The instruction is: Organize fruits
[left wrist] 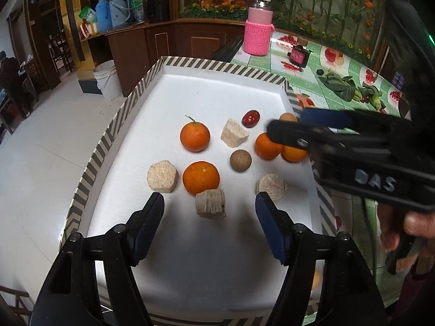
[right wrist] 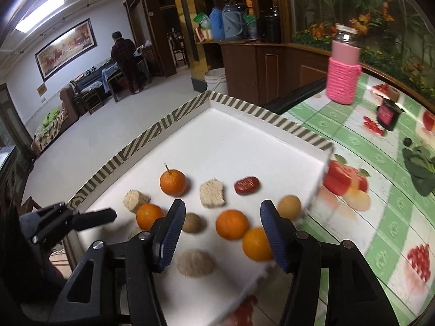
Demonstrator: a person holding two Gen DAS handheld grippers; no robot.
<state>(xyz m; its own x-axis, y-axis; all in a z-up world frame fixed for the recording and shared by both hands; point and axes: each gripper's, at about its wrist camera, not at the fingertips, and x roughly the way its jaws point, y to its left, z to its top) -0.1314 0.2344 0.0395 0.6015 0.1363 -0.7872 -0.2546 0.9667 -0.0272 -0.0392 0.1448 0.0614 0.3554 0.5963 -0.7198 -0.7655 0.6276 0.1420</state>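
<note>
A white tray point(left wrist: 223, 92) with a striped rim holds several oranges, beige puffed blocks, a red date point(left wrist: 250, 118), a brown ball point(left wrist: 240, 160) and a tan round fruit point(left wrist: 287, 117). My left gripper point(left wrist: 209, 200) is open over the tray's near part, with a beige block point(left wrist: 210, 203) between its fingers, untouched. An orange point(left wrist: 201, 177) lies just beyond it. My right gripper point(right wrist: 223, 206) is open and empty above the tray's right side. An orange point(right wrist: 232, 224) sits below its gap, another orange point(right wrist: 255, 244) by its right finger.
On the green fruit-print tablecloth point(right wrist: 380, 217) to the right stand a bottle in a pink knitted sleeve point(right wrist: 343, 78) and a dark red box point(right wrist: 387, 114), with leafy greens point(left wrist: 339, 84) nearby. A white bucket point(left wrist: 107, 78) stands on the floor. A person point(right wrist: 123, 59) stands far off.
</note>
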